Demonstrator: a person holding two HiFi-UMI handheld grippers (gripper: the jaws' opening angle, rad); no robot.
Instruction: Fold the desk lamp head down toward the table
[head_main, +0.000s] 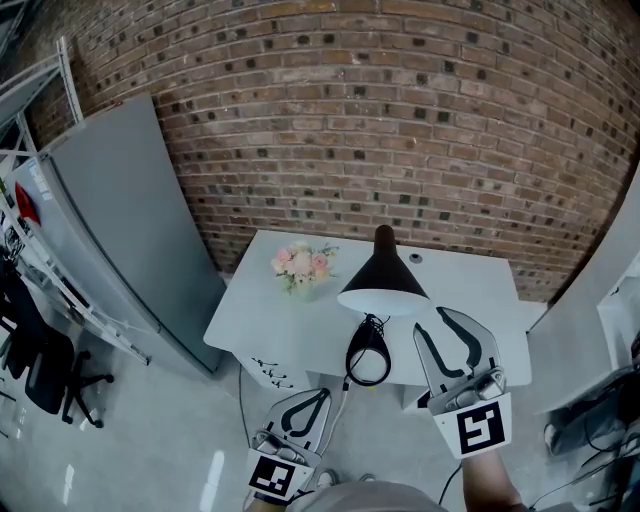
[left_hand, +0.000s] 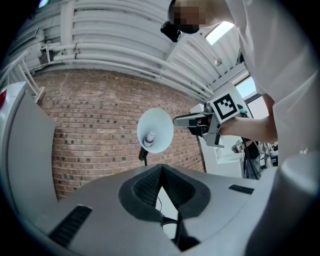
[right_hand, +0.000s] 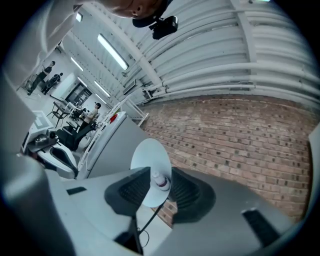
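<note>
Starting at left: left gripper (head_main: 321, 396) held low in front of white rectangular table (head_main: 470, 288), jaws pressed together, nothing between them. Pink flower bunch (head_main: 303, 264) set on table, left of lamp. Black cone-shaded desk lamp (head_main: 383, 278) placed mid-table, white inside of shade turned toward grippers. Right gripper (head_main: 432, 321) held just right of shade, jaws spread, shade not clamped.

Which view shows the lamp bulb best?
Left gripper view: the bulb sits unobstructed inside the shade. The right gripper view shows it framed by the right tool, whose jaws hide part of the shade. Head view sees only the shade's black top.
</note>
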